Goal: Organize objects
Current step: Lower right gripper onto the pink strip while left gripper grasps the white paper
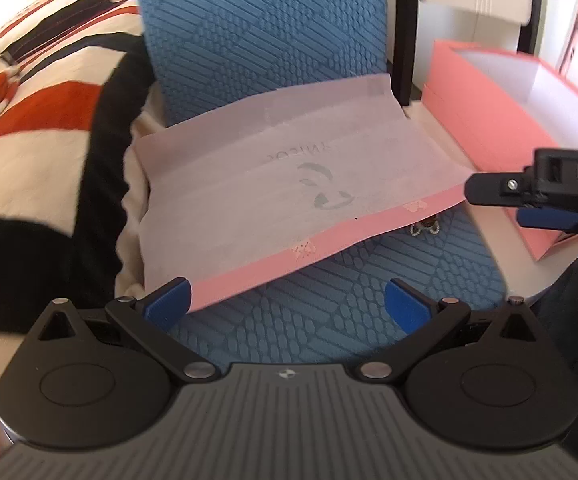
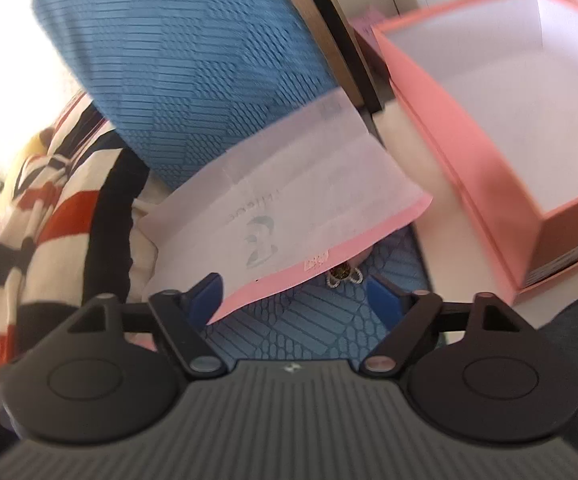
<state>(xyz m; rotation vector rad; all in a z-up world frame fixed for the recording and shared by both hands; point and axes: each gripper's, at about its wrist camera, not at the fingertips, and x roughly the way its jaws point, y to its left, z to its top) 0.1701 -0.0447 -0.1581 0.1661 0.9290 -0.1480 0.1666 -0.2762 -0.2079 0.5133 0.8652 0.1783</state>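
Two hand-held tools close in on a pink-and-white paper pouch (image 1: 289, 184) lying flat on the seat of a blue textured chair (image 1: 309, 320), its printed logo facing up and its pink edge toward the cameras. The left tool (image 1: 287, 304) hovers just short of that near edge, its blue pads spread wide and holding nothing. The right tool (image 2: 295, 300) also has its fingers apart with nothing between them, its left pad next to the pouch's near corner; whether it touches the paper cannot be told through the blur. Seen from the left wrist, that right tool (image 1: 537, 208) comes in from the side near the pouch's right corner. A small flower-shaped trinket (image 2: 343, 274) peeks out from beneath the pouch's front edge. An open pink box (image 2: 489, 140), white inside and apparently empty, stands just right of the chair on a pale surface. A striped red, black and cream blanket (image 1: 37, 112) lies to the left. The step in hand looks like the approach for a pick-up, with the box the probable destination. The next move calls for a pinch on the thin front edge of the pouch, taken shallow so the pads do not snag the seat fabric, and a level lift that leaves the trinket behind.
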